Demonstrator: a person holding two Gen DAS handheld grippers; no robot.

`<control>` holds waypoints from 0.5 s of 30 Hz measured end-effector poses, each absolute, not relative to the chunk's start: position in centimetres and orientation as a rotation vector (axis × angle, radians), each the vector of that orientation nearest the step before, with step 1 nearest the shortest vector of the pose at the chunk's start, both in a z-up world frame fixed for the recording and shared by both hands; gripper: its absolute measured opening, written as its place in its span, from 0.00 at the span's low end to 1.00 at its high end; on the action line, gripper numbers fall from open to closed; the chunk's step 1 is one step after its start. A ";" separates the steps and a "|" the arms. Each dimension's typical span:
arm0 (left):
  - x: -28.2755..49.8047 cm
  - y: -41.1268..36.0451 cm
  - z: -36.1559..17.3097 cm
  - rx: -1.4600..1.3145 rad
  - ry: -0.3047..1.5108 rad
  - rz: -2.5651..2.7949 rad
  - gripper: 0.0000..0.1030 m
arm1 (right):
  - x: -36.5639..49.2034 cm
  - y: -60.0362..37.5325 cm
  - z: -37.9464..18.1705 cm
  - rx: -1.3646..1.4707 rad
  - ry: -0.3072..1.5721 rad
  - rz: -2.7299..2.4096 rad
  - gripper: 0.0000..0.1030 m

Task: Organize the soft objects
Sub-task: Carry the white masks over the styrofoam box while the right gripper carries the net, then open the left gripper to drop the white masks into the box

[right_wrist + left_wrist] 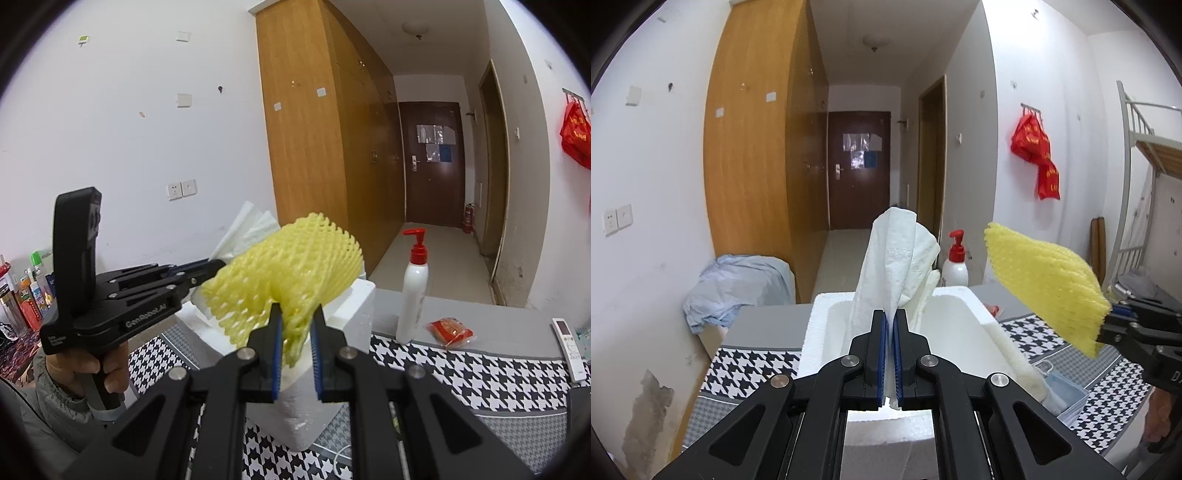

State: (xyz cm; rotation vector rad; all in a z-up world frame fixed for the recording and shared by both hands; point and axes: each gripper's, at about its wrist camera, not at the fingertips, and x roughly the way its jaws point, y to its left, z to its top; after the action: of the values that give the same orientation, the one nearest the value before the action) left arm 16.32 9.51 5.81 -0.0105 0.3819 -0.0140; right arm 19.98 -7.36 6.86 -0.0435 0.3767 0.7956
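Blue-padded fingers (891, 332) of the left gripper (891, 354) pinch white tissue (897, 258) upright, directly over the foam box (820, 332); at the box's right rim, the right gripper (297, 336) clamps yellow foam netting (288, 266), farther out.

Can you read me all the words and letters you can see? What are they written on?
"GenRobot.AI": on the side of the left gripper, white letters, a little blurred.
"DA": the start of a cut-off word on the right gripper.
Gold writing on the red bags: too blurred to read.
Papers on the dark door: unreadable.
Bottle labels at far left: too small.
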 end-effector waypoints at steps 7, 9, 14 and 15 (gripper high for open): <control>17.1 9.2 5.6 -0.001 0.405 -0.027 0.30 | 20.3 -7.5 6.8 -0.041 0.385 0.776 0.16; 16.9 9.3 5.6 -0.011 0.395 -0.021 0.55 | 20.3 -7.5 6.8 -0.038 0.386 0.777 0.16; 15.9 9.9 6.0 -0.029 0.357 -0.004 0.89 | 20.3 -7.4 6.8 -0.039 0.386 0.773 0.16; 15.7 10.0 6.1 -0.033 0.349 -0.001 0.93 | 20.3 -7.4 6.9 -0.039 0.386 0.771 0.16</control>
State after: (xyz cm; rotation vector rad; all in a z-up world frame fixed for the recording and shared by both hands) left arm 15.71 9.99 6.10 -0.0327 0.3492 -0.0010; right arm 20.29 -7.40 6.87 -0.0386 0.3858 0.7713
